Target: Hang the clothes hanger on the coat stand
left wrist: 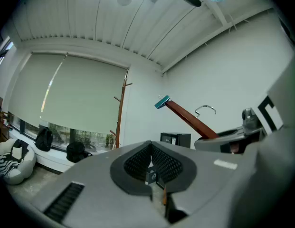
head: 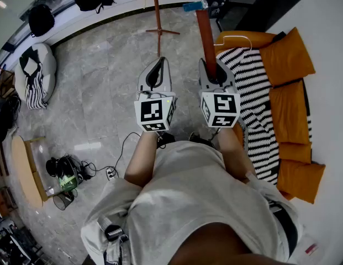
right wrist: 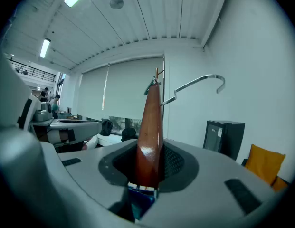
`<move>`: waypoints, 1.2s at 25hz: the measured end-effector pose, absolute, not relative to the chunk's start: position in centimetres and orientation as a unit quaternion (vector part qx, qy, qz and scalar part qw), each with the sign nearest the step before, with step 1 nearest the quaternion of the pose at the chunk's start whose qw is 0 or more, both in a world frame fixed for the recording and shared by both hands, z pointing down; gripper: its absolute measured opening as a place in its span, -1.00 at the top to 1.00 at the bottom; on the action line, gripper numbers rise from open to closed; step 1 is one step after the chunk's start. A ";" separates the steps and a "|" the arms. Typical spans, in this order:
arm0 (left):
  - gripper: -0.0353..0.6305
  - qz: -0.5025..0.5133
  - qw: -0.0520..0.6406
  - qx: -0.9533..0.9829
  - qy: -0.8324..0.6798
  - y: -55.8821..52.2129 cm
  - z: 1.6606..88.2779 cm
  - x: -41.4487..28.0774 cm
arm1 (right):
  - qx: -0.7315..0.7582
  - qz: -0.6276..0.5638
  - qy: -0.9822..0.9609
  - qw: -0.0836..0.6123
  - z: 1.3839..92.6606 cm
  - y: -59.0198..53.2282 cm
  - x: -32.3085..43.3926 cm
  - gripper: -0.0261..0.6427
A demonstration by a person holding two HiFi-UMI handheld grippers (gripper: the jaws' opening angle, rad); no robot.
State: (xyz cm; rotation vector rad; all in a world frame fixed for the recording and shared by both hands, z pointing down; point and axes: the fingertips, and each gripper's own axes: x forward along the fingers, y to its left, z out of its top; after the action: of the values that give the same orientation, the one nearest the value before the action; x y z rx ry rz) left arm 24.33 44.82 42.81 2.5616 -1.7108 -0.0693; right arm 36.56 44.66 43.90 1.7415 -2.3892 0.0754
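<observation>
Right gripper (right wrist: 148, 170) clamps the hanger (right wrist: 150, 122) by one end between its jaws; the bar runs out past the tips, hook to their right; left gripper (left wrist: 151, 167) closed, empty; stand (head: 156, 15) well beyond.

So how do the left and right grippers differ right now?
On the left gripper the jaws are shut together, empty; on the right gripper they clamp the brown wooden hanger. Nothing sticks out beyond the left gripper; the hanger juts forward from the right gripper. Shared: grey bodies, held side by side.
</observation>
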 end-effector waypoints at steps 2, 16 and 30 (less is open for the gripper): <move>0.87 -0.018 0.028 0.831 -0.555 44.6 42.9 24.8 | 0.582 0.028 -0.807 0.092 43.9 44.5 36.8 0.65; 0.87 -0.004 0.050 0.836 -0.546 43.8 45.9 19.3 | 0.583 0.037 -0.806 0.094 46.2 43.1 30.9 0.65; 0.87 -0.013 0.055 0.847 -0.528 41.5 46.7 12.1 | 0.600 0.008 -0.793 0.109 45.8 41.0 24.6 0.65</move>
State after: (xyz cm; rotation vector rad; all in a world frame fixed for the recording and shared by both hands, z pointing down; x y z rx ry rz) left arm 12.06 41.49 46.69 2.5722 -1.6019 -0.0405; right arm 24.63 41.03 45.85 1.7631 -2.3305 0.0225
